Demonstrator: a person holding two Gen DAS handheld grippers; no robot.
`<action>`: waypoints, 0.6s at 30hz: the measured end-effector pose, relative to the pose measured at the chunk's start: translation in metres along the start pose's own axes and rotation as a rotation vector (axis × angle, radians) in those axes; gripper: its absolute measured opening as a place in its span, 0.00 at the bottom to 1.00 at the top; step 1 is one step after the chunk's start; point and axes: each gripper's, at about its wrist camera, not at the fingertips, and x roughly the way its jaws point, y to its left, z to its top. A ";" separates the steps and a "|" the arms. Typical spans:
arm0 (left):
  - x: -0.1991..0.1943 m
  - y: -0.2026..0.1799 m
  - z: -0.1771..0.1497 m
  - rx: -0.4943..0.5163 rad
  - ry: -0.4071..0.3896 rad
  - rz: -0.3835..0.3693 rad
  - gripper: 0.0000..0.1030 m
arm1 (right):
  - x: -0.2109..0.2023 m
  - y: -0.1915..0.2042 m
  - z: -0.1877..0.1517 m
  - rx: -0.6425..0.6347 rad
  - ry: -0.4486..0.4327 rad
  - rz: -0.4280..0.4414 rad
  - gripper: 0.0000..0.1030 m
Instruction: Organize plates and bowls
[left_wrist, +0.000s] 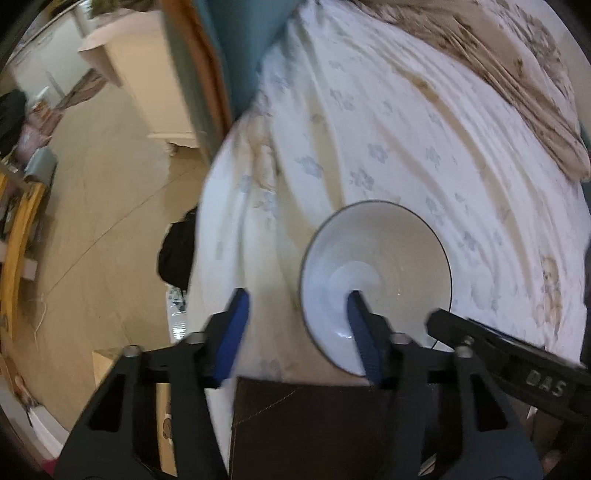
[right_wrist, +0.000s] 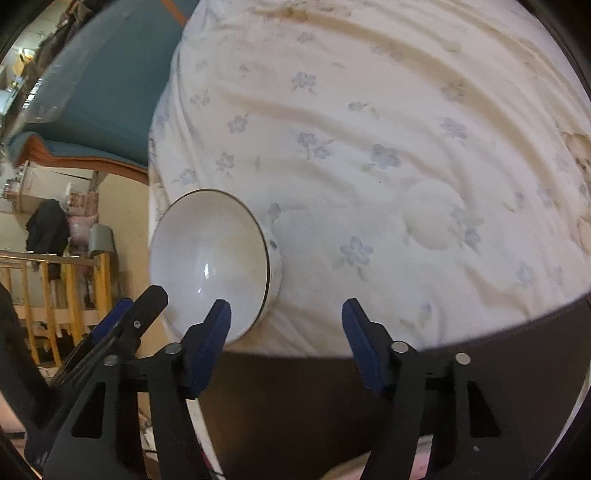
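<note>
Surveying: both wrist views look steeply down onto a bed near its edge; both pictures are somewhat blurred.
Floor: tan floor fills the left of the left wrist view, with a white cabinet standing on it further back.
Railing: yellow wooden railing at the left edge of the right wrist view, dark clothing hanging behind it.
Headboard: teal padded panel with a wooden rim, at the upper left of the right wrist view, beside the bed.
Bed cover: white sheet printed with pale blue flowers, rumpled into long folds; a beige patterned blanket lies on it at the far right.
Bowl: one white bowl with a thin dark rim line, upright on the sheet close to the bed's near edge; nothing visible inside it.
Left gripper: left gripper has its jaws apart; one blue pad sits over the bowl's interior, the other outside the rim over the sheet, so the near wall lies between them. No pad is seen pressing on it.
Right gripper: right gripper has its jaws apart; its left pad overlaps the bowl's near rim in view, its right pad stands over bare sheet. Contact cannot be told.
Spacing: the two grippers are close together at the bowl.
</note>
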 end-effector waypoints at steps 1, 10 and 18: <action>0.005 -0.002 0.001 0.018 0.013 0.009 0.32 | 0.006 0.001 0.003 -0.003 0.009 -0.004 0.58; 0.028 -0.002 0.001 0.050 0.049 0.016 0.11 | 0.040 0.010 0.016 -0.068 0.059 -0.062 0.32; 0.025 -0.009 -0.003 0.052 0.033 0.025 0.07 | 0.049 0.026 0.009 -0.140 0.071 -0.095 0.16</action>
